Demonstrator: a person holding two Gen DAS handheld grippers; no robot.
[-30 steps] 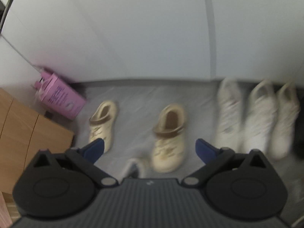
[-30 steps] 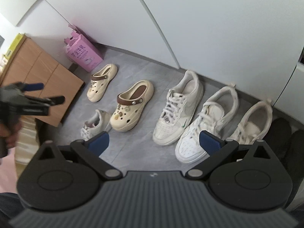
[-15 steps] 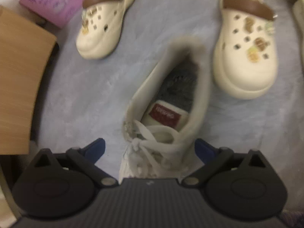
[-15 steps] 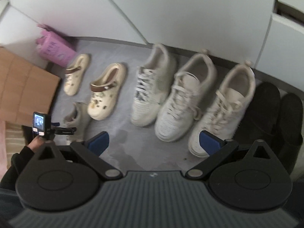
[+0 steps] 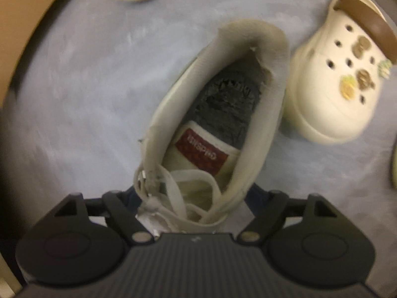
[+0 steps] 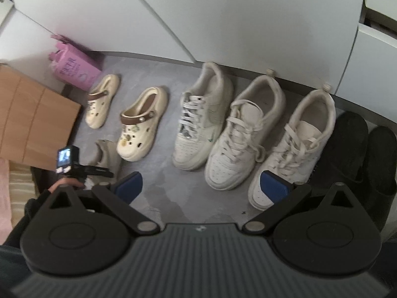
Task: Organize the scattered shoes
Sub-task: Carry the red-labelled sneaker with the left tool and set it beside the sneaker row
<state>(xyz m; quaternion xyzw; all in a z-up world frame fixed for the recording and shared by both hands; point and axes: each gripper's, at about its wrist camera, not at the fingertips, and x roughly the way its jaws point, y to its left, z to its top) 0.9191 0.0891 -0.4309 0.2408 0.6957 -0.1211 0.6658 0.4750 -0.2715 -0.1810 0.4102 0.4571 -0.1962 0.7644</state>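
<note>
Left wrist view looks straight down into the small cream lace-up sneaker with grey fuzzy lining, and the left gripper is closing across its laced front, jaws either side, pads hidden so can't tell if they're pressing yet. Its long axis runs directly away from the gripper, heel far, just beside the cream clog with brown strap. Right gripper hangs wide open and empty, well away from that sneaker.

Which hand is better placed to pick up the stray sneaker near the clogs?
Left. The left gripper straddles the stray sneaker, its jaws closing on it. The right gripper hangs open over bare floor, apart from it.
</note>
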